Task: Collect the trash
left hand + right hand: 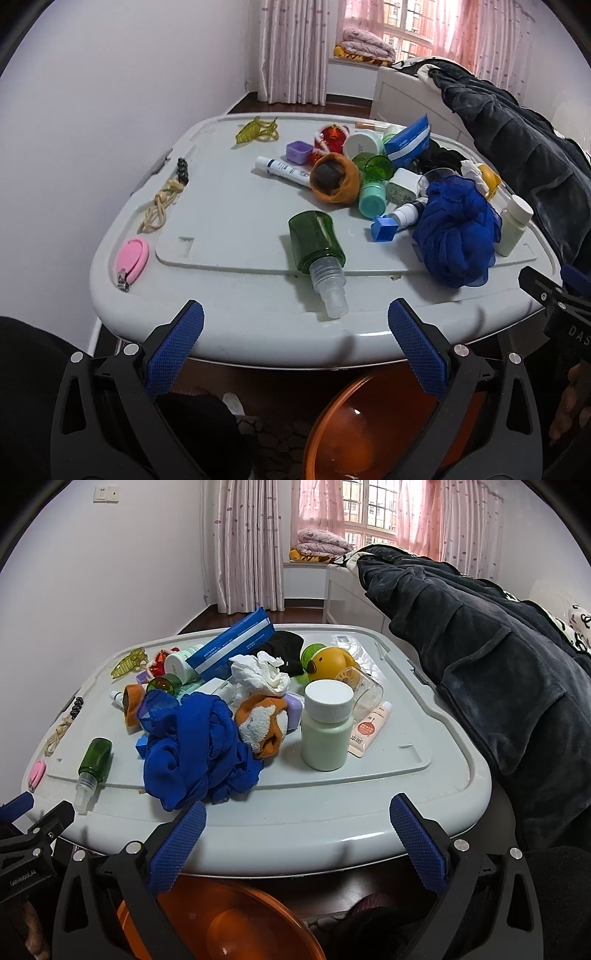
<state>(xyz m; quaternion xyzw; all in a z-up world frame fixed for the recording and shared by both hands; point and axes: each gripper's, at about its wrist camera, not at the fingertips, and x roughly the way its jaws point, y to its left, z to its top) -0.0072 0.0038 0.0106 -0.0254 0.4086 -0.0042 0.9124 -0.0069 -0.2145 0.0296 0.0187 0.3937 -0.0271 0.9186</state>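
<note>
Both grippers hang at the near edge of the grey lid (pixel 229 258), left gripper (pixel 295 325) and right gripper (pixel 297 818) each with jaws wide apart, holding nothing; the tissue wad (pixel 260 674) sits mid-clutter, behind the blue mesh (pixel 195 749); bare lid lies along the near rim; an orange basin (pixel 369 424) sits below.

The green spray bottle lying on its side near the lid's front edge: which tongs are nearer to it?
Left. The left tongs hang open just short of the green spray bottle, whose nozzle points at them. The right tongs sit open farther along the edge, before the blue mesh pouf.
</note>
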